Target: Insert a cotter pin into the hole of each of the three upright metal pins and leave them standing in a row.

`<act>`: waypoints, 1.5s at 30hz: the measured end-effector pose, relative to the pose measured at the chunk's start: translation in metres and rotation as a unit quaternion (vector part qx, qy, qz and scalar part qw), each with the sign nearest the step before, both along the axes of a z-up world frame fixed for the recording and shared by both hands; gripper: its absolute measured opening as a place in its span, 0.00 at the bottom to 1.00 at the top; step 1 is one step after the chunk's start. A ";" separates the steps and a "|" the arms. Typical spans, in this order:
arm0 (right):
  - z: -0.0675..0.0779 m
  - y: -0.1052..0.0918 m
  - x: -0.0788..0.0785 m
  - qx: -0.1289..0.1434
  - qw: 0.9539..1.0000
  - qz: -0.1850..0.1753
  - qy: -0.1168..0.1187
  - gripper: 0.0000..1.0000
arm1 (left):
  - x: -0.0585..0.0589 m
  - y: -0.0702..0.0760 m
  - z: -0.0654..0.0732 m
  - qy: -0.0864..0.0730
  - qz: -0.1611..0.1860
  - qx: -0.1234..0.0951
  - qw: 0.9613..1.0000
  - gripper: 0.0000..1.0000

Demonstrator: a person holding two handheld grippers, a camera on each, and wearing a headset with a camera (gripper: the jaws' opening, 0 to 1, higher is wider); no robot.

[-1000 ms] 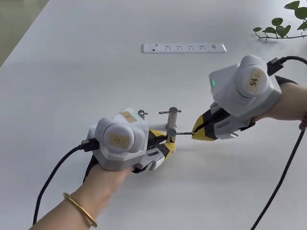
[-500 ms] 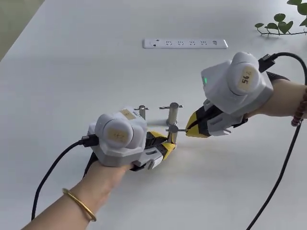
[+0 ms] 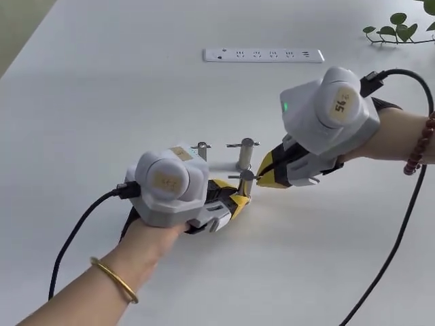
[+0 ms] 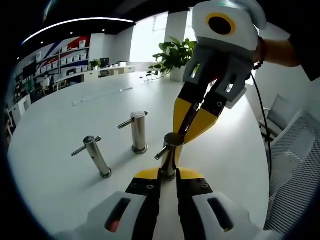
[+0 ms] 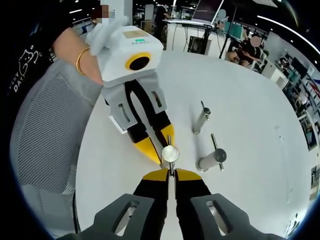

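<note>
Frame centre: left tool [image 3: 239, 198] clamps third metal pin [image 4: 170, 150]; right tool [image 3: 262, 178], pinching cotter pin [image 5: 171, 168], has closed in; last insertion judged nearly seated.

A white power strip [image 3: 264, 55] lies at the far side of my white worktop [image 3: 102, 102], a leafy plant [image 3: 397, 30] to its right.

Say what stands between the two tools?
An upright metal pin, clamped by the left tool; the right tool holds a cotter pin at it. Seen in the left gripper view.
</note>
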State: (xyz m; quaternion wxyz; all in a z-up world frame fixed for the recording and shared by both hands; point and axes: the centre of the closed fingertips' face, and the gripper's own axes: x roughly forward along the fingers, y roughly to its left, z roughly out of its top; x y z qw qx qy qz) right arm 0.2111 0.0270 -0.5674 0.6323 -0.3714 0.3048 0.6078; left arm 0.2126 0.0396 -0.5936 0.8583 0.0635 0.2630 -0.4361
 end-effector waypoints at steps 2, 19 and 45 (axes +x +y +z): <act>0.000 -0.001 0.002 0.004 1.000 -0.005 0.002 0.00 | 0.000 0.000 0.000 -0.001 -0.001 0.002 1.000 0.09; 0.009 -0.005 0.002 0.015 1.000 -0.014 -0.001 0.00 | 0.000 0.000 0.004 -0.005 -0.003 0.000 1.000 0.04; 0.010 0.000 0.000 0.024 0.999 -0.027 0.013 0.09 | -0.001 0.006 0.001 0.000 0.002 0.014 1.000 0.17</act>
